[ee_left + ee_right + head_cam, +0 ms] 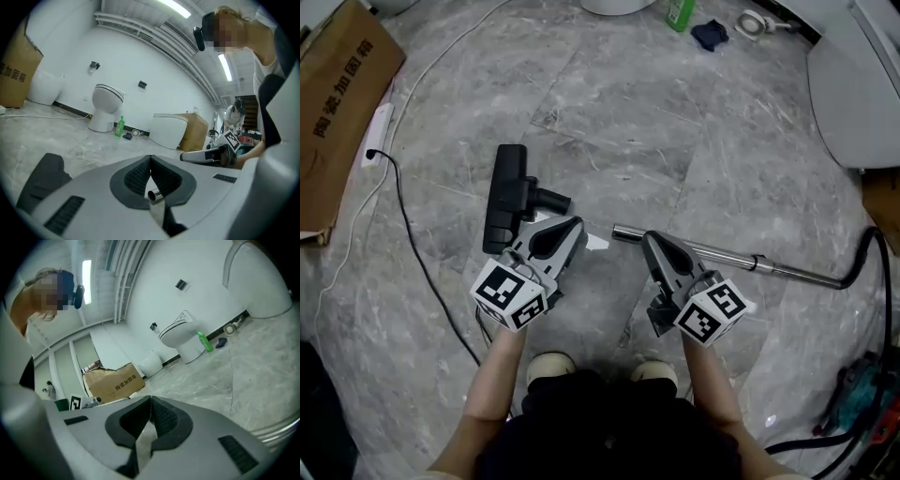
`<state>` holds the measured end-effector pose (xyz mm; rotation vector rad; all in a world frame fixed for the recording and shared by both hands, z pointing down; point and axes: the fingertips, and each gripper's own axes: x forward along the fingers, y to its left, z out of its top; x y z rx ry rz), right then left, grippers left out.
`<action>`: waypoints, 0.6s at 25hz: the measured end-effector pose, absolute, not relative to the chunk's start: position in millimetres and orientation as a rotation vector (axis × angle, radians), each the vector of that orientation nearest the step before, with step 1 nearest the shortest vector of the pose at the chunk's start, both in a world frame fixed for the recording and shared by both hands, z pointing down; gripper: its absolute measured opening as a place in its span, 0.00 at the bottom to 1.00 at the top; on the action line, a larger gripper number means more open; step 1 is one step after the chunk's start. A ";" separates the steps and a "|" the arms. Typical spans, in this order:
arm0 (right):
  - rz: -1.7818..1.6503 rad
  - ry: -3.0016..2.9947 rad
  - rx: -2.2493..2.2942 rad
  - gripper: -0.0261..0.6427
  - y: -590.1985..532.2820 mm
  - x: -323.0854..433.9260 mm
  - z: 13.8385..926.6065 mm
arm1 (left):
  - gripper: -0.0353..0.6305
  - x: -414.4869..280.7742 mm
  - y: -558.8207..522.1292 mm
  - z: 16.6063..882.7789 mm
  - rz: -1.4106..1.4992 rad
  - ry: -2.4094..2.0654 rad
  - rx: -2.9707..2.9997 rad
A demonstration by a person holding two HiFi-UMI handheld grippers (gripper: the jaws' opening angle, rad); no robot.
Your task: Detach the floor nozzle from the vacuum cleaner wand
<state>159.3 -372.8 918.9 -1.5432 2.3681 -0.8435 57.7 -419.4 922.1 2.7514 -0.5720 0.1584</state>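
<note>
the floor nozzle [508, 197] lies on the floor [675, 141] apart from the wand [722, 255], so the split looks done, which likely explains why the left gripper [572, 223] and right gripper [649, 236] hover clenched on nothing.

The head view comes through bright and even for me: soft overhead light and no hard shadows, only a faint dark edge beside the floor nozzle [508, 197] and a pale sheen across the grey stone floor [694, 169]. The metal wand [731, 256] carries a thin highlight along its length. Straight lines bow toward the frame borders.

Both gripper views are strongly fisheyed, with black corners. In the left gripper view a ceiling strip light [174, 7] at top centre burns out to white. In the right gripper view another strip light [86, 275] glares at upper left. The near foreground in both looks slightly soft to me, and the white walls [122, 56] are close to washed out.
</note>
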 end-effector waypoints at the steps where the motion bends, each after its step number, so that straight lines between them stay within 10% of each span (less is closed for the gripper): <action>1: -0.870 2.341 -1.530 0.07 -371.4 156.7 921.2 | 0.07 57.4 -415.3 924.5 0.144 -0.587 2.735; 15: -0.749 2.558 -1.576 0.06 -362.3 111.9 933.4 | 0.07 60.2 -379.6 943.5 0.267 -0.580 2.802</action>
